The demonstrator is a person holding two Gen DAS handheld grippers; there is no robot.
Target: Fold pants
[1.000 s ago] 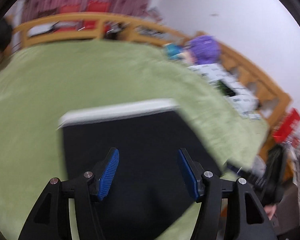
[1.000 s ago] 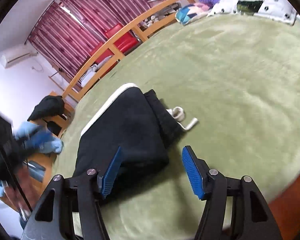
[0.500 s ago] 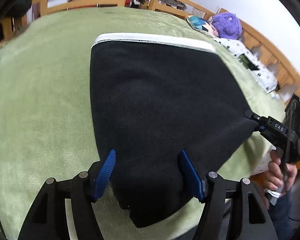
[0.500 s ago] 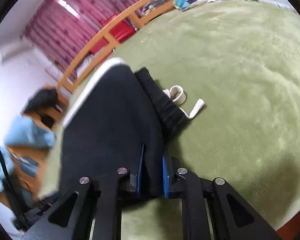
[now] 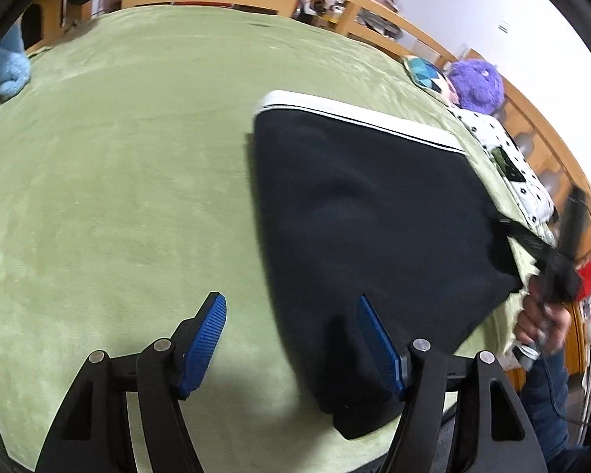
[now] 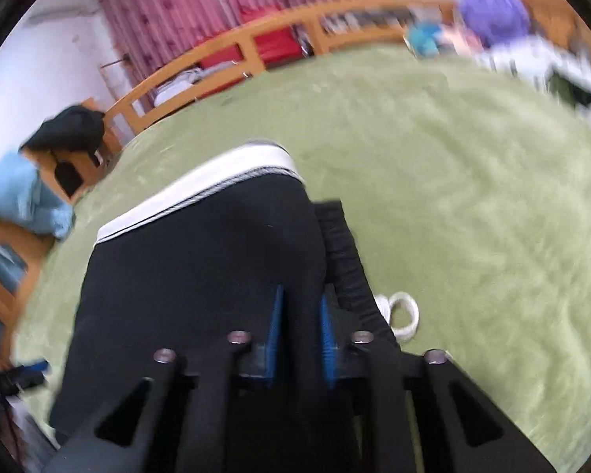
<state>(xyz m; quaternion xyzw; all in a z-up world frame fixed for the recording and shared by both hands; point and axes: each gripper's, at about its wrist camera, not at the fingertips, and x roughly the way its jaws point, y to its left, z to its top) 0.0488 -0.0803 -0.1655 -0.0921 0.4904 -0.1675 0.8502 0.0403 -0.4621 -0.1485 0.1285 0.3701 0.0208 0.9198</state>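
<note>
Two grippers work the black pants point(image 5: 374, 213), which lie partly folded on the green blanket point(image 5: 118, 157). Soft and limp, the pants should drape and sag, so corners give the best hold. The right gripper point(image 6: 300, 323) has just closed onto one edge; the left gripper point(image 5: 291, 339) hovers spread over the near corner, clamping nothing.

Your right wrist view is smeared at 12 to 2 o'clock: the purple toy point(image 6: 492, 10) and shelf clutter can't be read. The pants point(image 6: 201, 276) hide their lower end behind the right tool point(image 6: 301, 327). In your left view, the right tool's point(image 5: 567, 248) tips are blurred.
</note>
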